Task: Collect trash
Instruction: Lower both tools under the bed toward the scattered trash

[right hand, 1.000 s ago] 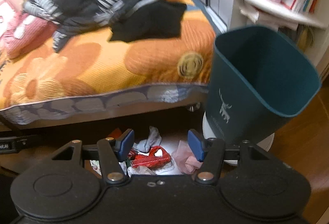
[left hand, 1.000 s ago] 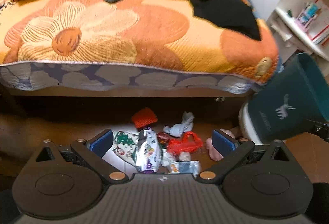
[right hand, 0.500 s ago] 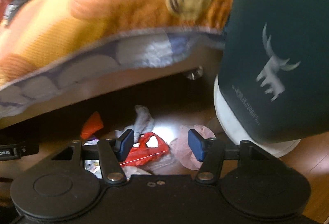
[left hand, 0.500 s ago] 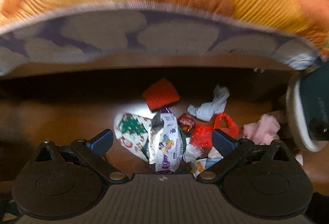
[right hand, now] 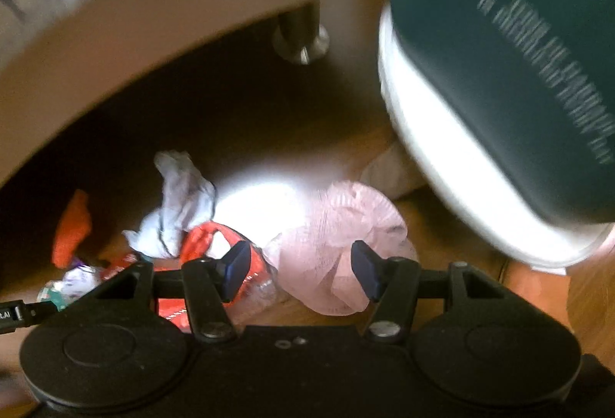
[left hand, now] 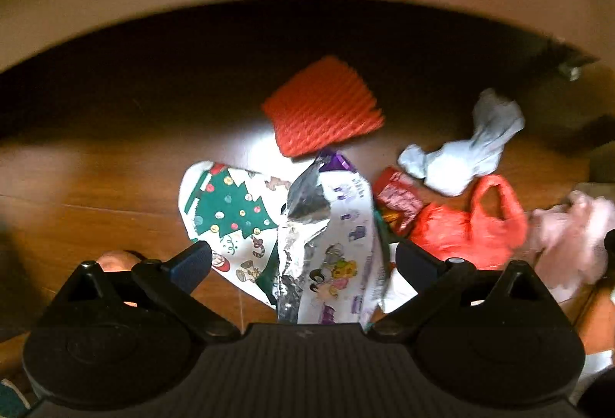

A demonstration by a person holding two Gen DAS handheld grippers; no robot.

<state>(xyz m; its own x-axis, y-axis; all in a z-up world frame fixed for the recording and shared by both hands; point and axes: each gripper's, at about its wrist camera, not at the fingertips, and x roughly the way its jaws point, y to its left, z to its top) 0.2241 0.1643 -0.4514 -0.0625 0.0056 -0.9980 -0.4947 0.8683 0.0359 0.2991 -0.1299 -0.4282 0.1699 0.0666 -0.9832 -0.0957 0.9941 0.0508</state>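
Two grippers are in view, one per camera, and both stand with their fingers spread wide and nothing between the pads. Ahead of the left gripper (left hand: 303, 258) the litter on the wooden floor (left hand: 96, 183) counts out as seven pieces: one foil snack bag (left hand: 330, 245) with cartoon print, one Christmas-tree wrapper (left hand: 226, 210), one orange ribbed sheet (left hand: 323, 106), one small red packet (left hand: 396, 199), one crumpled white tissue (left hand: 461, 156), one red plastic bag (left hand: 472, 226) and one pink netting wad (left hand: 572, 237).

The foil snack bag lies straight between the left fingers, its lower end running under the gripper body. The Christmas-tree wrapper sits just inside the left finger, partly under the bag — the orange ribbed sheet lies farther out, beyond the bag's tip. The red plastic bag is just outside the right finger, the pink netting wad well off to that side.

From the right gripper (right hand: 301, 274) the pink netting wad (right hand: 338, 245) fills the gap between the fingers, though whether the pads touch it is unclear. One teal bin (right hand: 519, 34) on a white base rises to the right, tilted, beside one metal bed leg (right hand: 301, 37).
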